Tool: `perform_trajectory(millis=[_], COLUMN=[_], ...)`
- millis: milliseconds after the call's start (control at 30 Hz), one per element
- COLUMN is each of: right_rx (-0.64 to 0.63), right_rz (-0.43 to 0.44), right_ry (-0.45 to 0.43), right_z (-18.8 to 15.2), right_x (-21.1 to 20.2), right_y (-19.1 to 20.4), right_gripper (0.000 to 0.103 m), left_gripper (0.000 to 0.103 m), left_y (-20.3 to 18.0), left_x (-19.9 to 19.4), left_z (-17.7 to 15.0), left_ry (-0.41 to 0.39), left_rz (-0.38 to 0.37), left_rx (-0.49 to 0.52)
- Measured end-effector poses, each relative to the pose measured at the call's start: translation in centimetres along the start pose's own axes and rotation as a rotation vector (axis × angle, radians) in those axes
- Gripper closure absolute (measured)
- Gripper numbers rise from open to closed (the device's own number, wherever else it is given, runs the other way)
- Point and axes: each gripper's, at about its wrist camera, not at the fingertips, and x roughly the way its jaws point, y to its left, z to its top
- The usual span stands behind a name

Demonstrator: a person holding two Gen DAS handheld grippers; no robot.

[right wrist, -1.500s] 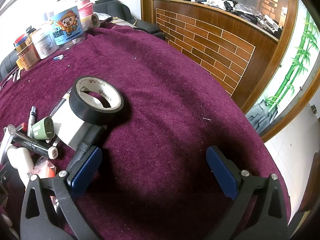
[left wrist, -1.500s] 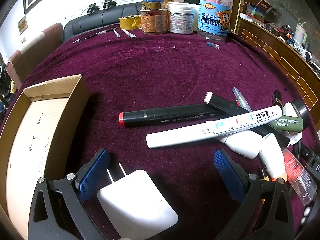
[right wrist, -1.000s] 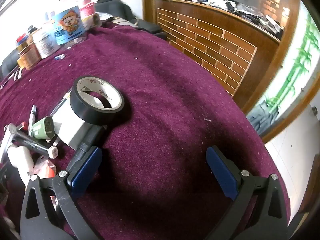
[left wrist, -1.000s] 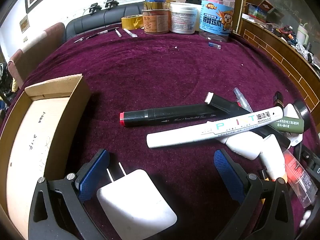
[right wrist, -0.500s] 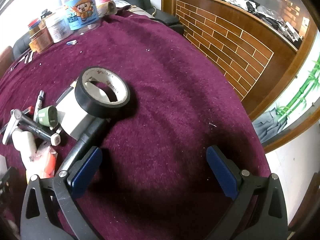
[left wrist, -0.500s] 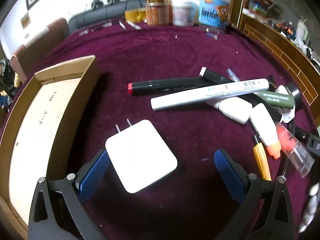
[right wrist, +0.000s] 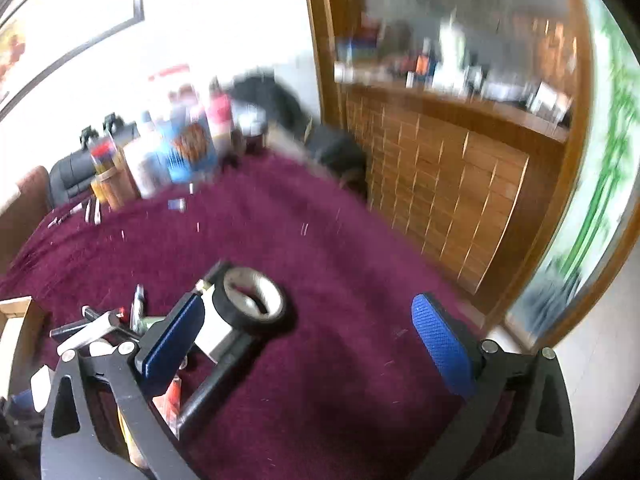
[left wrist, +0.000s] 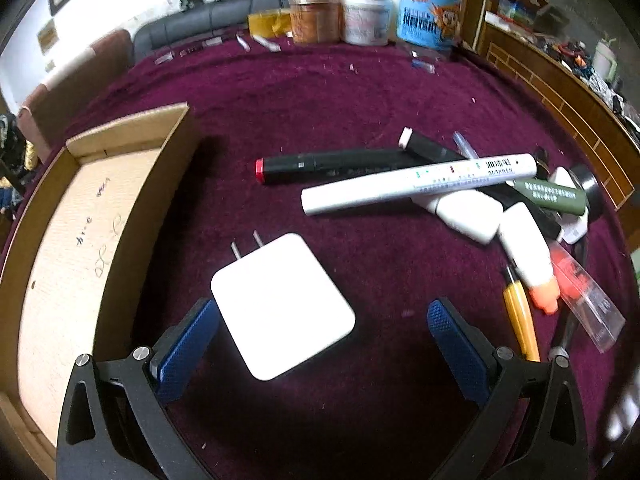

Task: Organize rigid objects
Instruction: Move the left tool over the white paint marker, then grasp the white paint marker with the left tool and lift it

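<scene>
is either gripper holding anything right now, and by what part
Nothing is held. The left gripper is open around the flat white plug-in charger, which lies on the purple cloth, its jaws having just been closing a little. The right gripper is open and empty.

Home lounge: sofa [left wrist: 208, 24], wood-panel counter [right wrist: 452, 196]

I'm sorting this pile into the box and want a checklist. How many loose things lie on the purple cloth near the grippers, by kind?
White square plug charger: 1
Marker pens: 3 (black with red end, long white paint marker, dark green)
Black roll of tape: 1
Yellow pen: 1
White glue-like tube with orange cap: 1
Total: 7 clearly told; the pile hides more.
</scene>
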Motion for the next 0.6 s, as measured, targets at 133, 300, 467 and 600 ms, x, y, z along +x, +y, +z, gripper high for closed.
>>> perform_trajectory(millis=[133, 300, 467, 600], right_rx=[0.076, 0.109, 0.061, 0.063], right_rz=[0.022, 0.072, 0.081, 0.082], right_ry=[0.047, 0.053, 0.046, 0.054], right_z=[-1.3, -1.3, -1.3, -1.3], right_x=[2.5, 2.4, 2.2, 2.5], right_y=[-1.2, -2.3, -1.3, -1.3], right_gripper=[0.005, 0.005, 0.005, 0.005], left_gripper=[0.019, 0.019, 0.019, 0.056], left_y=[0.7, -0.5, -2.7, -4.4], left_x=[-2.6, -2.8, -0.9, 0.6], left_z=[1.1, 3.5, 6.4, 6.3], left_ry=[-0.043, -0.104, -0.114, -0.042], left_rz=[-0.099, -0.088, -0.08, -0.07], left_rx=[0.012, 0.146, 0.297, 0.402])
